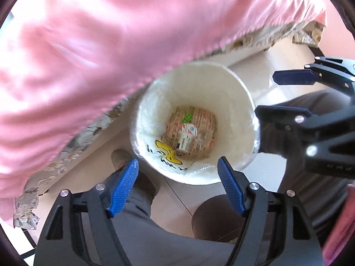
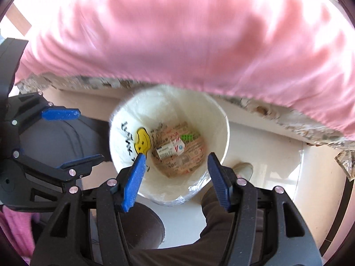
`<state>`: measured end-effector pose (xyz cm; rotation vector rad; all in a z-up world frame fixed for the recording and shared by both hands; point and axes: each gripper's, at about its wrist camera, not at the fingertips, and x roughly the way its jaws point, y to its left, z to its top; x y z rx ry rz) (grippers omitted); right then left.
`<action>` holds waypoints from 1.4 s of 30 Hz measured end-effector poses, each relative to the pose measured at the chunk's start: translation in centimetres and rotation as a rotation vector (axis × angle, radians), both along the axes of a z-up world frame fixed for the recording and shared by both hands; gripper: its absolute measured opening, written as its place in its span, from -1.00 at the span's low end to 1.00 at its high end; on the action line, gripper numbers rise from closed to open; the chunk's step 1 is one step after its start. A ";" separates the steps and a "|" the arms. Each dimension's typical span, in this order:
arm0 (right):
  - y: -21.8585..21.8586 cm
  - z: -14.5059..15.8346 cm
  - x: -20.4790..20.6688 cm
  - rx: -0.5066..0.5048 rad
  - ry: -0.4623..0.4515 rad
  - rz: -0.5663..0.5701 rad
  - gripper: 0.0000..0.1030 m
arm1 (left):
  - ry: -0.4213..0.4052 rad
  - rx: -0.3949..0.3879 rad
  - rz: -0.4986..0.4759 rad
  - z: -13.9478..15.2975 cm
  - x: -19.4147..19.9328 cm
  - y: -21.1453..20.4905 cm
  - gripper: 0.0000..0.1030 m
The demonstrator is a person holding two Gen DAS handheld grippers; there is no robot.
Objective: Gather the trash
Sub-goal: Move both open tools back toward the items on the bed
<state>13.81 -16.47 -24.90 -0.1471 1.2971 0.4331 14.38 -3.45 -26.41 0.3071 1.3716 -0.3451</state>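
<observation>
Both the left gripper and right gripper hang wide open and empty over a lined white wastebasket. A small carton and printed wrappers lie inside, the pink bedspread at twelve o'clock, suggesting a drop just made.

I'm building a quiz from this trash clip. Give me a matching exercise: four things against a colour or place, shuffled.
Things:
1. bedspread
2. trash bin
3. small carton
4. left gripper

Descriptions:
A. lying at the bottom of the bin
B. pink, hanging over the bin's far rim
C. open, empty, above the bin's near rim
D. white, lined with clear plastic, standing on the floor

Pairs: 1-B, 2-D, 3-A, 4-C
</observation>
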 end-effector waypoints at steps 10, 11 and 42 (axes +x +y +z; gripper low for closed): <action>-0.2 9.4 -1.6 0.045 -0.186 -0.014 0.20 | -0.194 -0.045 0.049 10.3 -0.2 1.7 0.50; -0.3 10.4 -1.7 0.046 -0.206 -0.015 0.20 | -0.209 -0.048 0.050 11.2 -0.1 1.7 0.50; -0.7 21.8 10.1 0.150 -0.390 -0.144 0.36 | -0.381 -0.138 0.240 22.8 19.6 4.8 0.62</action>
